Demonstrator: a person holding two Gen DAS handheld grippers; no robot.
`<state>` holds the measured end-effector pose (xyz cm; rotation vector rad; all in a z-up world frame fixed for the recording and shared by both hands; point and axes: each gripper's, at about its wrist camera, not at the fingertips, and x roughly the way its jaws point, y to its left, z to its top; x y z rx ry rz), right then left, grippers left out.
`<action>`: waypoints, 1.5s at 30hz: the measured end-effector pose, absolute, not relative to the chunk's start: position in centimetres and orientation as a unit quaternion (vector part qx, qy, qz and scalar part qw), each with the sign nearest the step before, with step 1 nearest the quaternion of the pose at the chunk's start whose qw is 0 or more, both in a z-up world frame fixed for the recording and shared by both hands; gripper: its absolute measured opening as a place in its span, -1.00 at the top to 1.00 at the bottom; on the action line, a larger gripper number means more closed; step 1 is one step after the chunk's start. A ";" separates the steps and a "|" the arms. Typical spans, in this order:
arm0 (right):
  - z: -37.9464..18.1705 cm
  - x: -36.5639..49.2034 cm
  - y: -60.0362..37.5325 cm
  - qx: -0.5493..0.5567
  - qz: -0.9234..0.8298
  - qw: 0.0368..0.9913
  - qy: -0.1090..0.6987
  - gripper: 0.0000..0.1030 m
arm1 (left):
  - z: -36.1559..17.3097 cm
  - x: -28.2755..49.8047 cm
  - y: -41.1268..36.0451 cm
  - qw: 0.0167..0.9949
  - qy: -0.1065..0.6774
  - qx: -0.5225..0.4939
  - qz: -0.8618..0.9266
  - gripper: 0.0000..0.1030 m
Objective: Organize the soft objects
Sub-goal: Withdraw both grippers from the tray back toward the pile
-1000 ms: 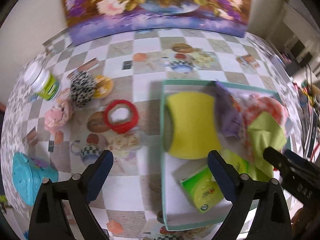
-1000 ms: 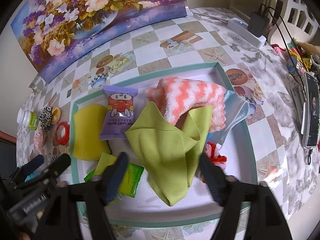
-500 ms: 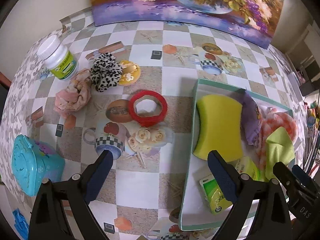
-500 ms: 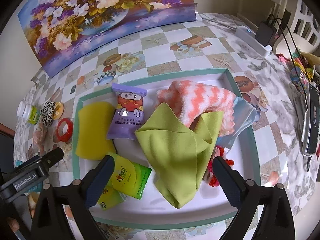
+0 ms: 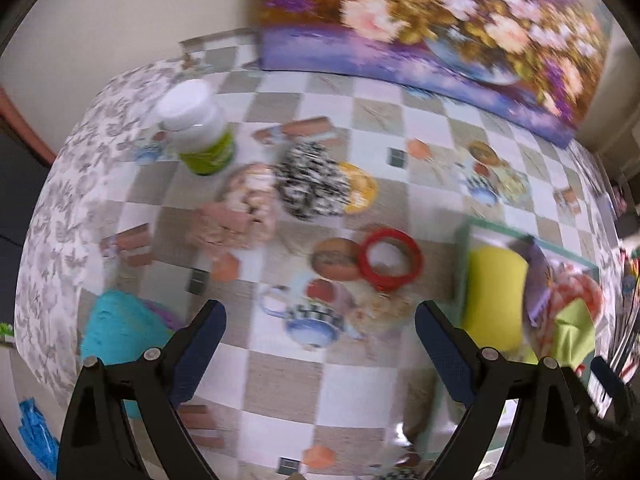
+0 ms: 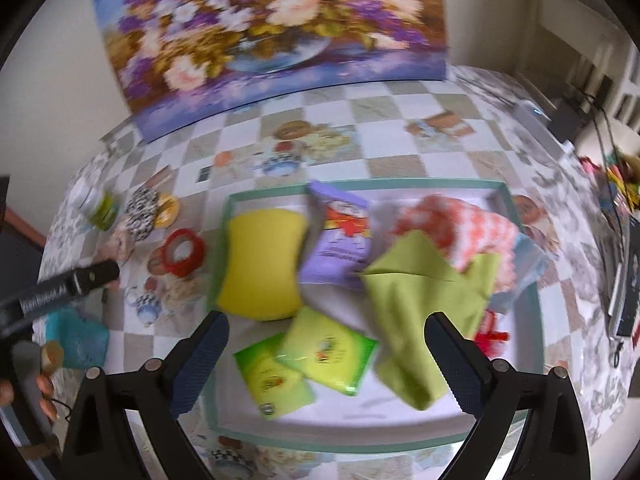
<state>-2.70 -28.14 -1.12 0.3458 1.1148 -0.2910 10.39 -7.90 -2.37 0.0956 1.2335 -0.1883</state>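
Observation:
A teal-rimmed white tray (image 6: 516, 312) holds a yellow sponge (image 6: 262, 264), a purple wipes pack (image 6: 340, 244), two green packs (image 6: 320, 356), a green cloth (image 6: 424, 308) and an orange-white fuzzy cloth (image 6: 472, 228). On the table left of the tray lie a pink scrunchie (image 5: 236, 216) and a black-and-white scrunchie (image 5: 312, 184). My left gripper (image 5: 320, 352) is open and empty, above the table in front of the scrunchies. My right gripper (image 6: 326, 356) is open and empty above the tray's near side.
A red tape ring (image 5: 390, 258), a white-and-green bottle (image 5: 198, 132), a yellow disc (image 5: 360, 192) and a teal box (image 5: 120, 328) lie on the checked tablecloth. A flower painting (image 6: 272, 36) leans against the back wall. Cables and devices (image 6: 624, 280) lie at the far right.
My left gripper has swung left, away from the tray and toward the scrunchies and bottle. My right gripper has drawn back and shifted slightly left over the tray. Both stay open.

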 end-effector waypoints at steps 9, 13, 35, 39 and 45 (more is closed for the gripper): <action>-1.6 -0.1 -24.0 0.163 -0.101 0.825 0.531 -0.94 | -2.0 11.9 -3.2 0.814 0.578 0.006 -0.057 -0.86; -1.6 1.2 -22.1 0.169 -0.079 0.832 0.523 -0.94 | -1.8 12.3 -1.9 0.816 0.575 -0.004 -0.050 -0.86; -2.9 6.7 -19.1 0.149 -0.048 0.843 0.515 -0.94 | -2.6 16.2 0.5 0.840 0.539 -0.041 -0.045 -1.00; -3.2 7.7 -18.5 0.143 -0.041 0.842 0.518 -0.94 | -3.0 16.6 -0.2 0.845 0.532 -0.028 -0.050 -1.00; -4.3 9.1 -18.4 0.146 -0.032 0.836 0.528 -0.94 | -4.3 17.5 -0.9 0.832 0.552 -0.022 -0.057 -1.00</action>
